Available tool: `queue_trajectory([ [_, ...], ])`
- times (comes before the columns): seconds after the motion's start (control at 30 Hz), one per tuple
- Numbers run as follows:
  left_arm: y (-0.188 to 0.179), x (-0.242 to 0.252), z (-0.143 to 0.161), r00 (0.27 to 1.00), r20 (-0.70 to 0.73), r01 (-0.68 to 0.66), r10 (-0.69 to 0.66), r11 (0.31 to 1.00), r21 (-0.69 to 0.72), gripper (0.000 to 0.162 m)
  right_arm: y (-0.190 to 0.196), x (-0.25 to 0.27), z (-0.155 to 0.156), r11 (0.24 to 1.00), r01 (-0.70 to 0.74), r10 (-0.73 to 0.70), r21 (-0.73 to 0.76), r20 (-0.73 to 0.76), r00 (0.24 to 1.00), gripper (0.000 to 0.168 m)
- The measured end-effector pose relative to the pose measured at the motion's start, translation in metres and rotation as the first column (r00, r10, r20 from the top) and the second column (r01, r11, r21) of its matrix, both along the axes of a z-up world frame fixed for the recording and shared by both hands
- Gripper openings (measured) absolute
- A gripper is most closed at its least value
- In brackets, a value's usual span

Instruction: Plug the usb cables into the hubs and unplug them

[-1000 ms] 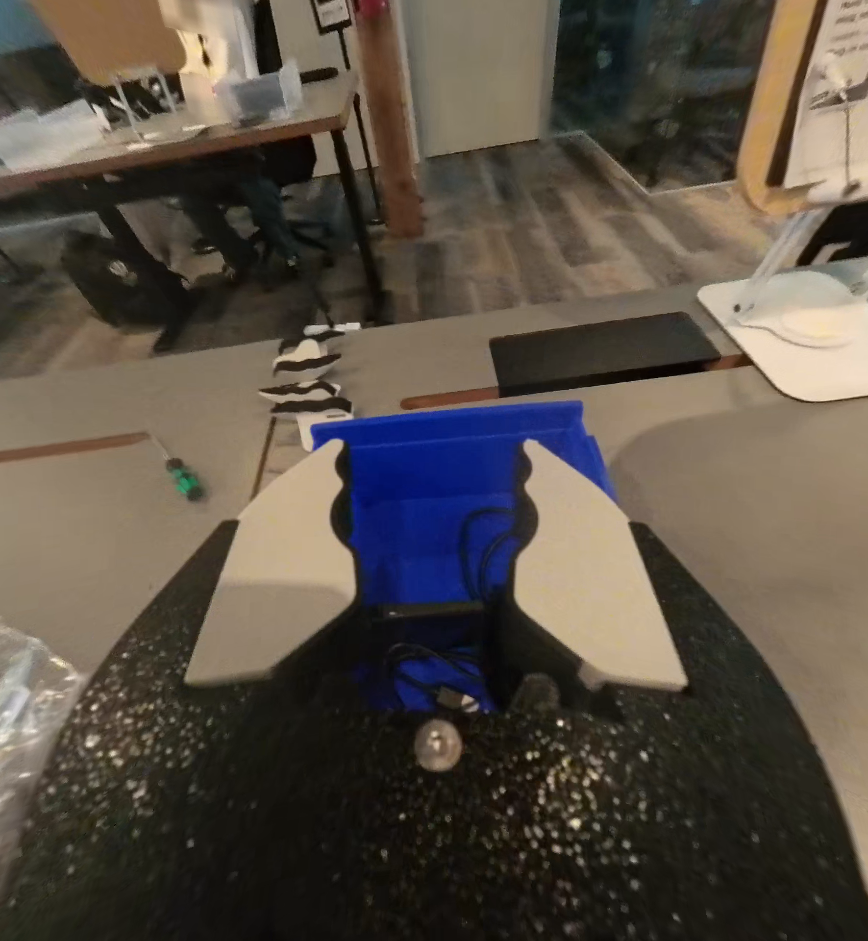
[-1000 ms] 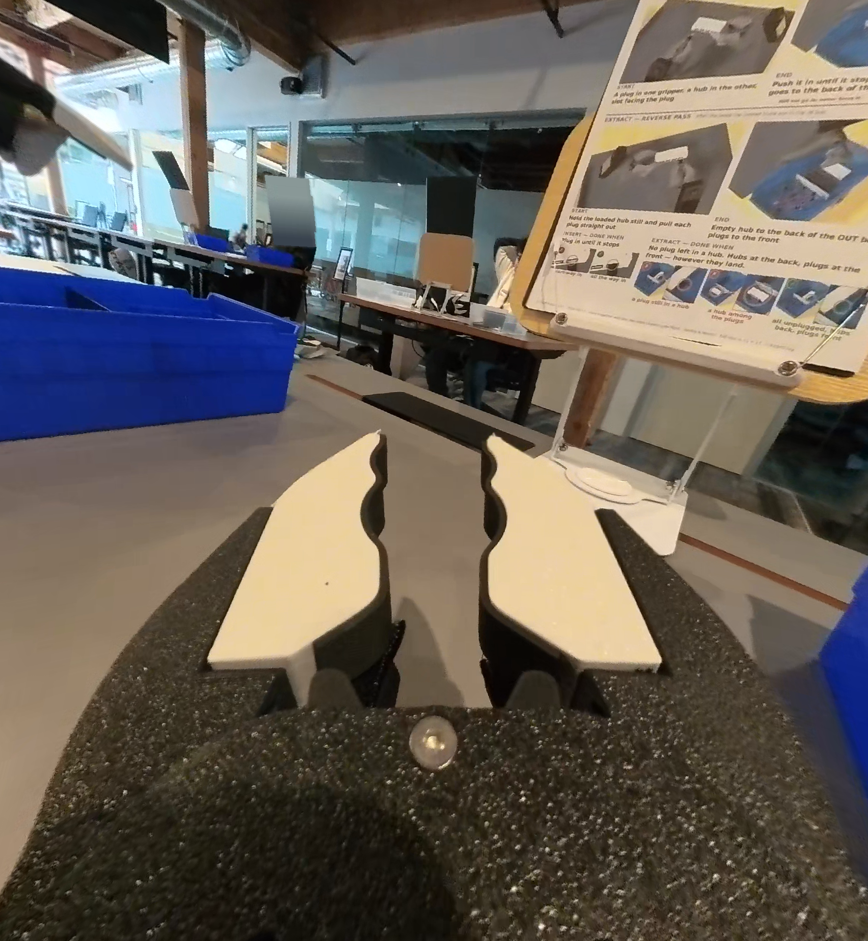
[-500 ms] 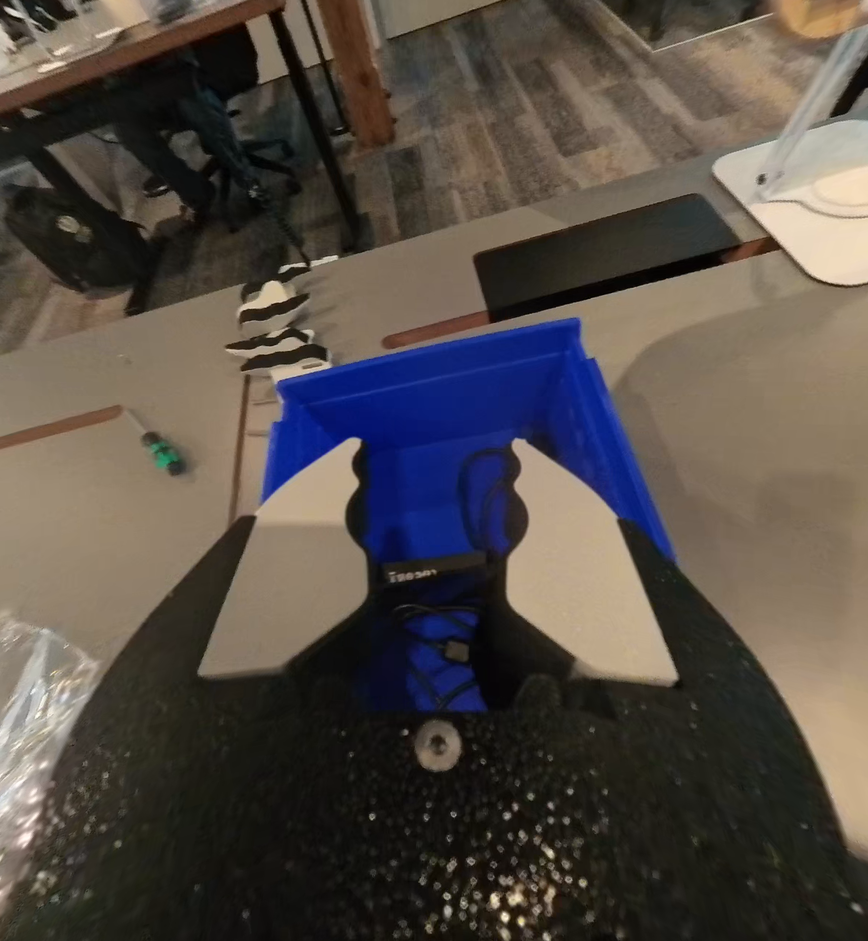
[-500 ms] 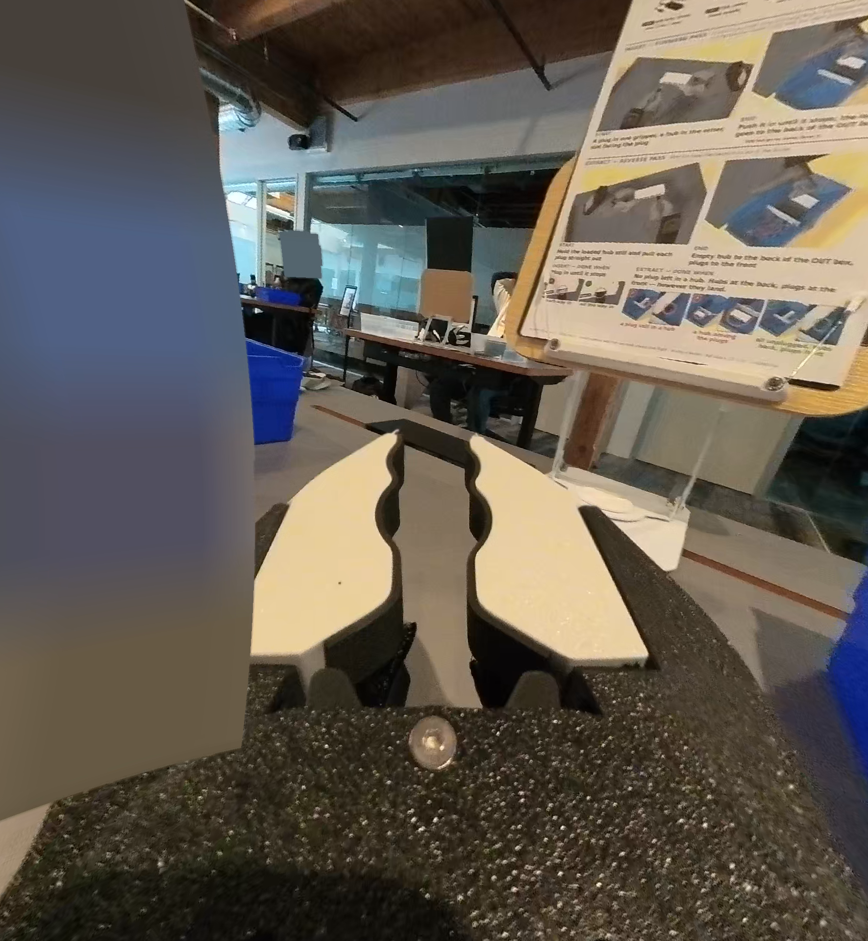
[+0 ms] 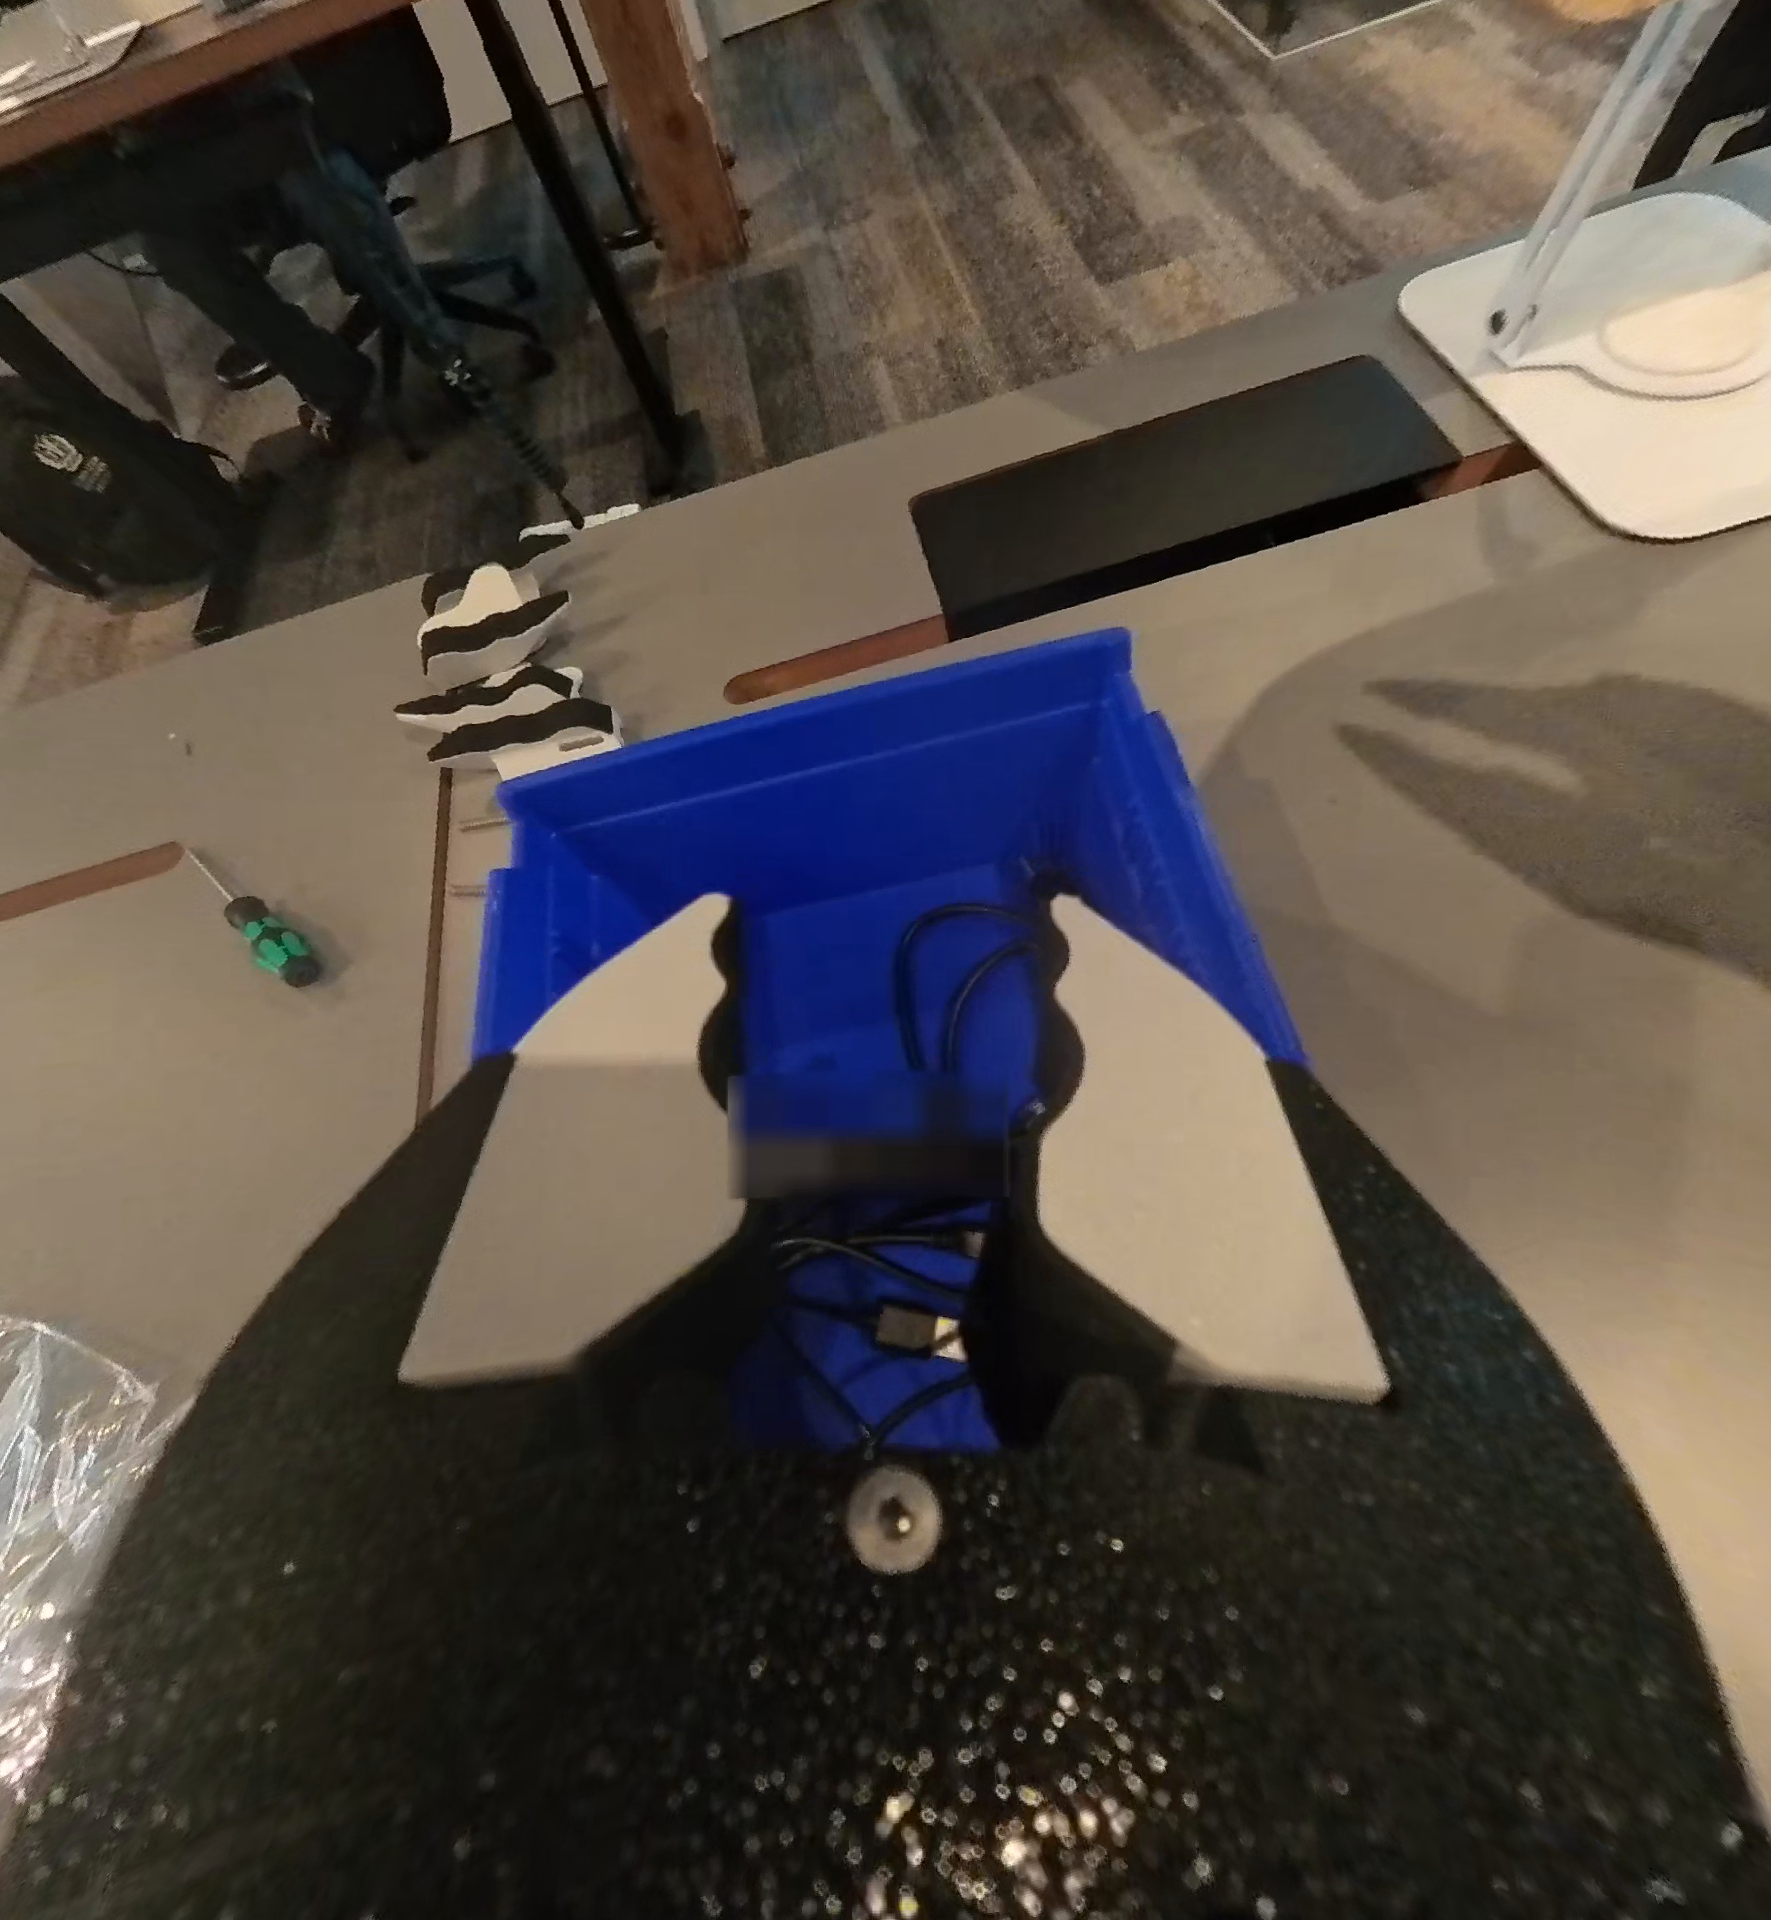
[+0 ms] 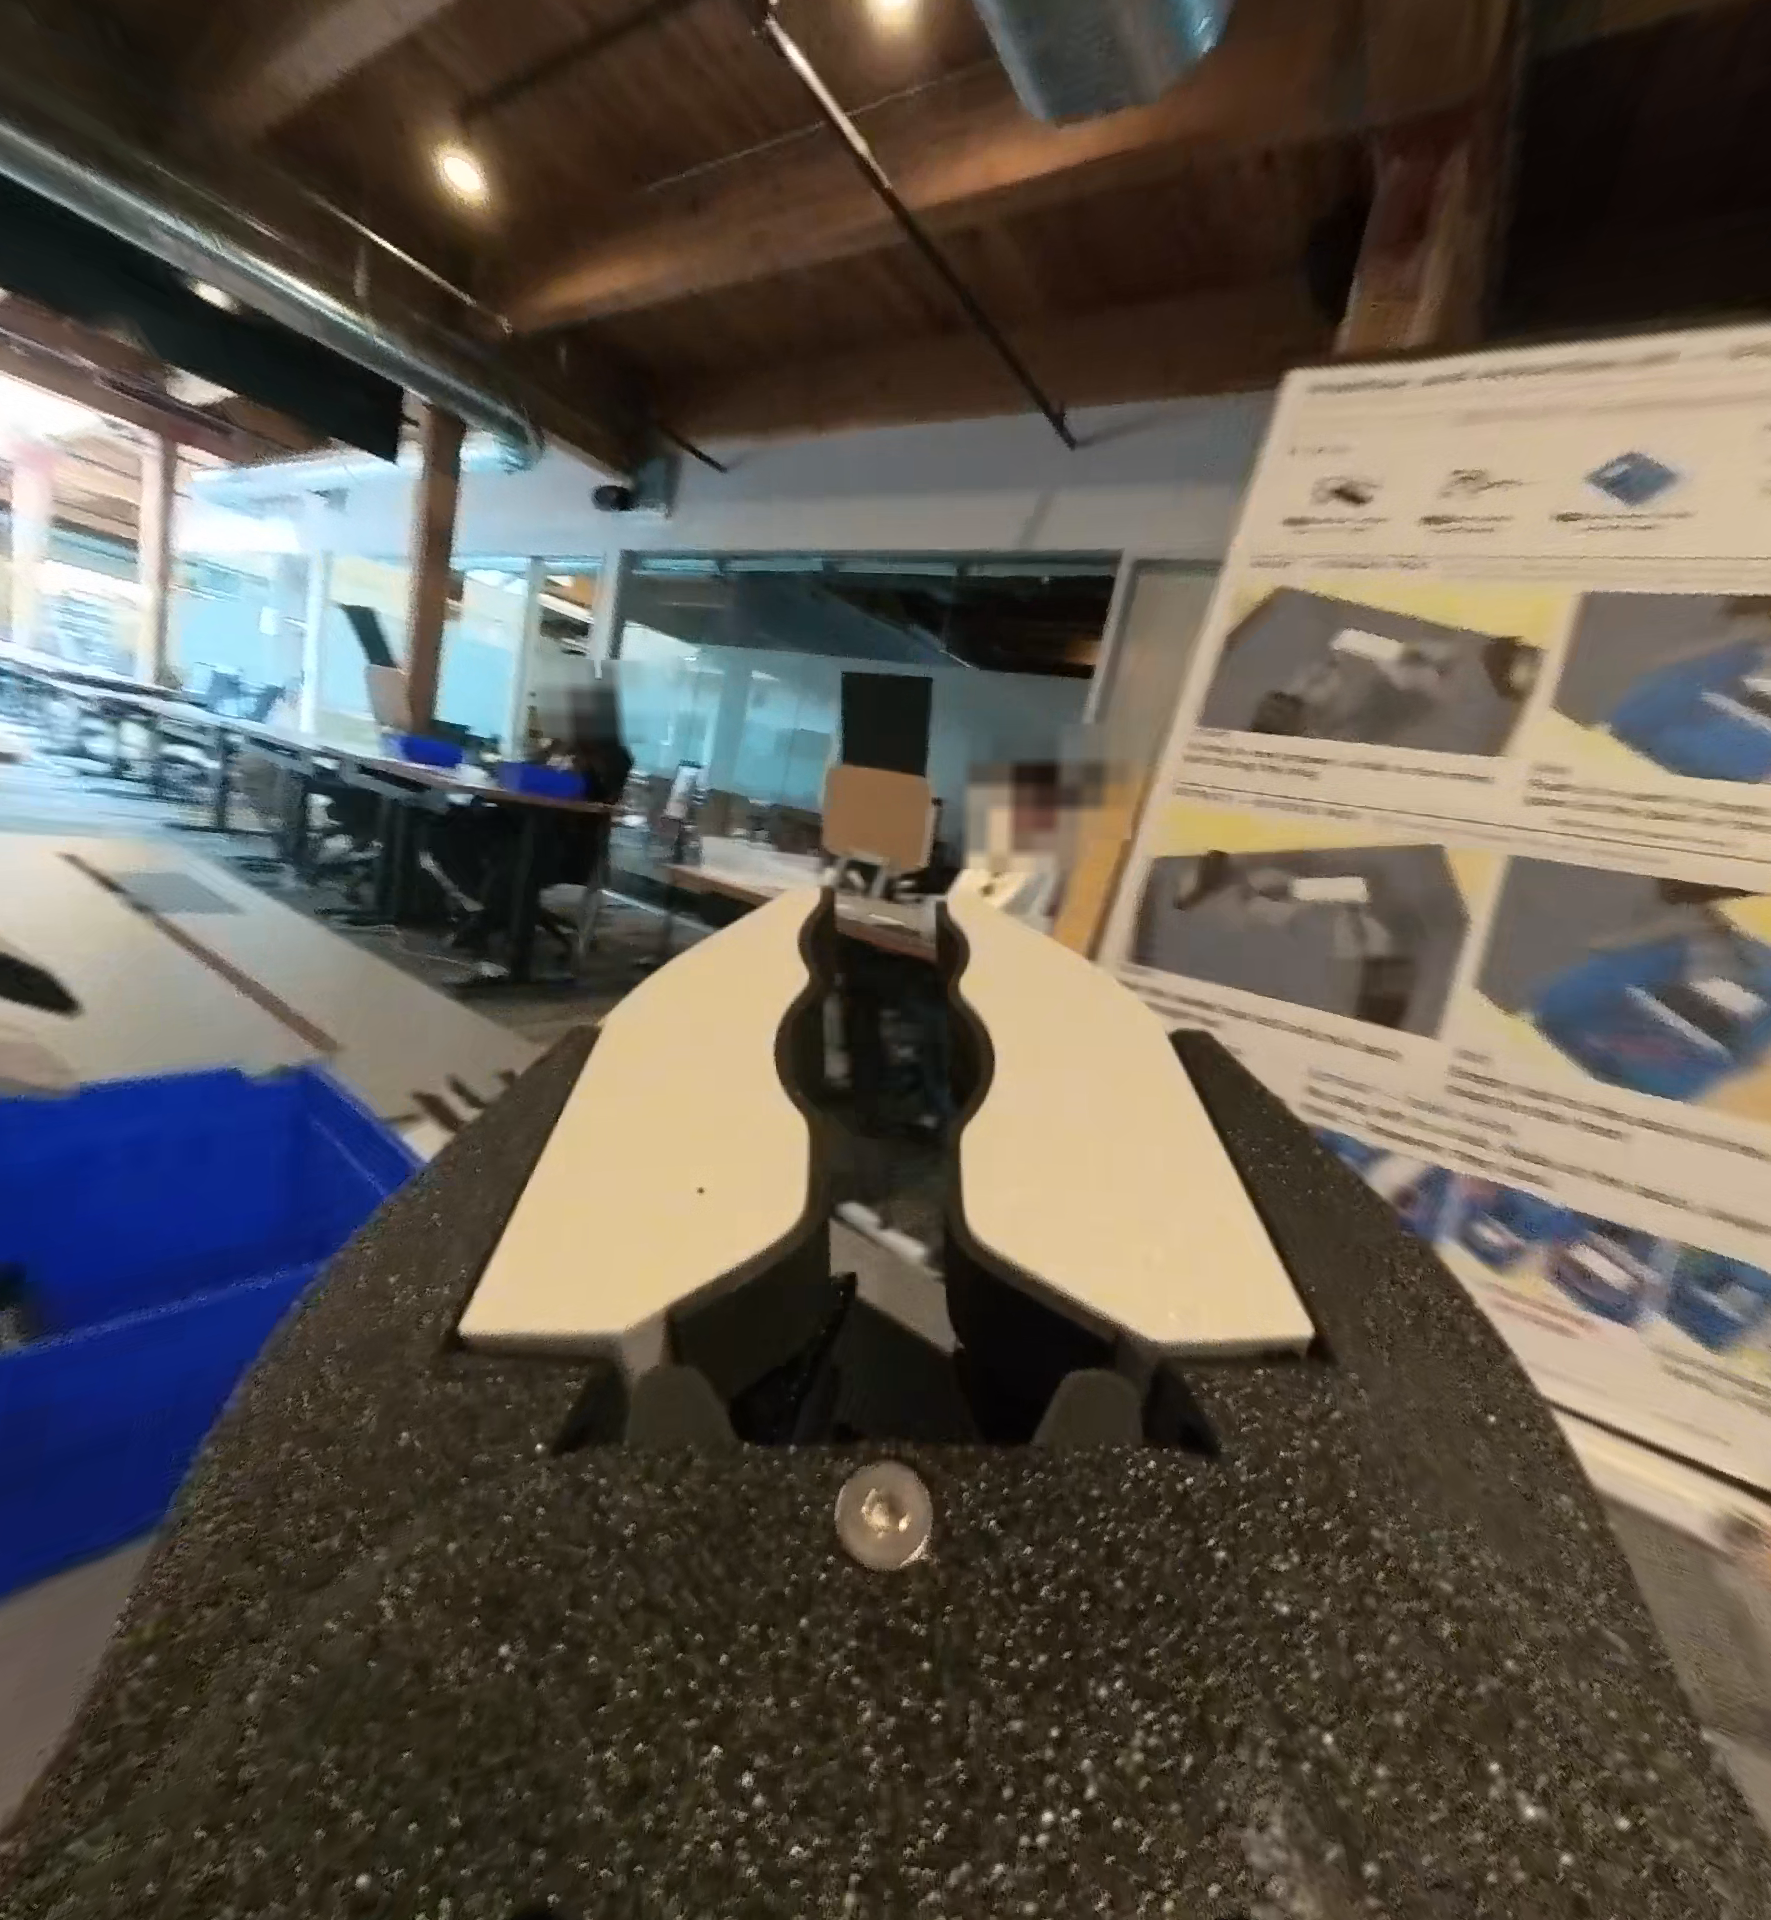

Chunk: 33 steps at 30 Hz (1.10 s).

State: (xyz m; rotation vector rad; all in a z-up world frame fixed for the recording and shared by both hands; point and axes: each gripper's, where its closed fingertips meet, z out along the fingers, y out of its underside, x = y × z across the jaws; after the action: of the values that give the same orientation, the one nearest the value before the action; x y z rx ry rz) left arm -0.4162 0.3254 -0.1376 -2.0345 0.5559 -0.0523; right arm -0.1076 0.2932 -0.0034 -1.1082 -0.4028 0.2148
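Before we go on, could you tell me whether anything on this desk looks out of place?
Nothing looks damaged or spilled. A small screwdriver lies loose on the grey desk, left of the blue bin, and black cables sit tangled inside the bin.

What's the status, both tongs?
Left tongs open over blue bin, above hub and USB cables. Right tongs open, empty, raised. Nothing blocking.
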Motion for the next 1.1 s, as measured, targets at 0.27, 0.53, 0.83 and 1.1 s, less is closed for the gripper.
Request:
queue_trajectory([
  [0.27,0.001,-0.004,-0.035,0.994,-0.105,0.001,-0.014,0.993,-0.121,0.042,0.03,-0.057,-0.02,0.962,-0.226,0.228,-0.155,-0.007,0.974,0.014],
  [0.53,0.028,0.0,-0.066,0.907,-0.365,0.09,-0.211,0.942,-0.323,0.038,0.03,-0.055,-0.024,0.927,-0.325,0.331,-0.186,0.004,0.944,0.012],
  [0.83,0.029,0.006,-0.139,0.78,-0.265,0.2,-0.567,0.626,-0.753,0.044,0.025,-0.035,-0.018,0.927,-0.335,0.334,-0.168,-0.032,0.942,0.009],
  [1.1,0.04,0.002,-0.163,0.725,-0.382,0.086,-0.573,0.626,-0.775,0.036,0.023,-0.029,-0.015,0.923,-0.356,0.352,-0.147,-0.055,0.935,0.008],
])
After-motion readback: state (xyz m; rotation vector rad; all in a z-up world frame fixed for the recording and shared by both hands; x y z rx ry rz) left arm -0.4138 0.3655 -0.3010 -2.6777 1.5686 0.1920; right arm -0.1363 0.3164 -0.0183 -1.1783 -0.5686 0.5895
